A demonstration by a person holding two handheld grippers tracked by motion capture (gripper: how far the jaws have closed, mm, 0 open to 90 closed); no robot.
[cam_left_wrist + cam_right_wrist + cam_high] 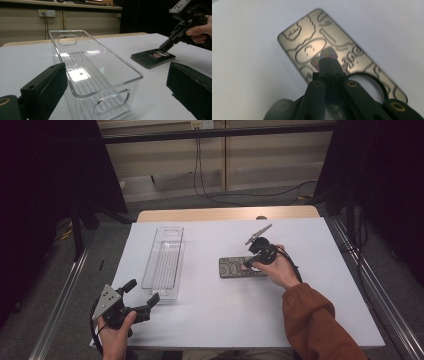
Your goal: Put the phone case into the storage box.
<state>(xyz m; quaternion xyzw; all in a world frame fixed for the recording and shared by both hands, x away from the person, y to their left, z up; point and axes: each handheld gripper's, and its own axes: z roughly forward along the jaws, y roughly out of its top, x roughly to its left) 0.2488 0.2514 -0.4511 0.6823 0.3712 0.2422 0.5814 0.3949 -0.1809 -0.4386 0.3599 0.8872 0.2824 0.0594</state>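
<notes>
A flat dark slab with raised cartoon outlines lies on the white table, right of centre. My right gripper is shut, its tips pressed down onto the slab. In the right gripper view a small purplish rounded piece shows just past the right gripper; I cannot tell whether it is pinched. The left gripper view shows that gripper over the slab. My left gripper is open near the front left corner, facing the near end of a clear plastic bin.
The long empty bin runs away from me, left of centre. The white table ends at a wooden strip at the back. Metal rails flank it, and cables lie on the floor behind.
</notes>
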